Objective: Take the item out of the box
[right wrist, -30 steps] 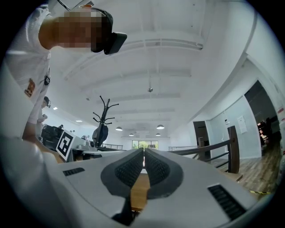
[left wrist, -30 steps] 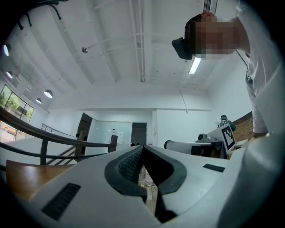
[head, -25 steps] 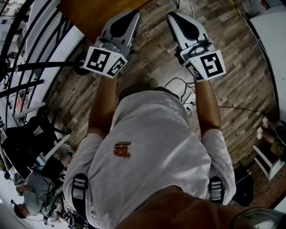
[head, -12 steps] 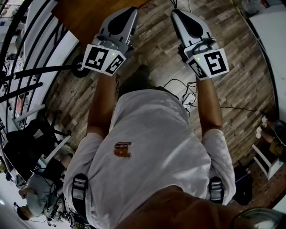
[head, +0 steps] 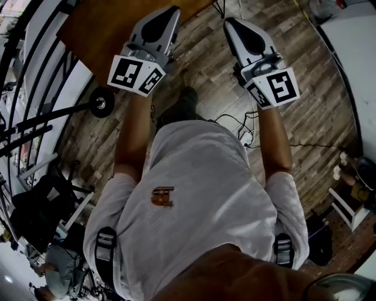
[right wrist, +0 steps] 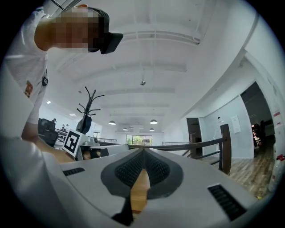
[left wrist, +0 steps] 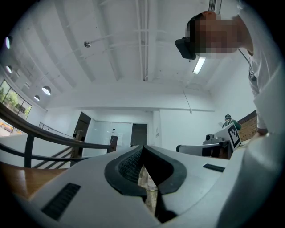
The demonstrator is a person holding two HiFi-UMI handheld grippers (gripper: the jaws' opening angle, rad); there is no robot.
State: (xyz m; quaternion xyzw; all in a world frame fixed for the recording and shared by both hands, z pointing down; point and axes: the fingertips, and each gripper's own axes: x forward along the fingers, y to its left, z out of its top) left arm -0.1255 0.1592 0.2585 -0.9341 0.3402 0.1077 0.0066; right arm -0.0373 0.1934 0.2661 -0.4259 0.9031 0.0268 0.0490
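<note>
Left gripper [left wrist: 143, 149]: my jaws closed, empty, at the table's [head: 100, 29] edge, I think.
Right gripper [right wrist: 143, 151]: closed, empty, right of it.

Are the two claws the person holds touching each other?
Apart. The head view shows wooden floor between the left claw and the right claw.

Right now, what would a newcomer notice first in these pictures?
Two grey tools are held out side by side above the plank floor, both shut and empty: the left tool by a brown table corner, the right tool beside it. The person's white shirt fills the head view's middle.
</note>
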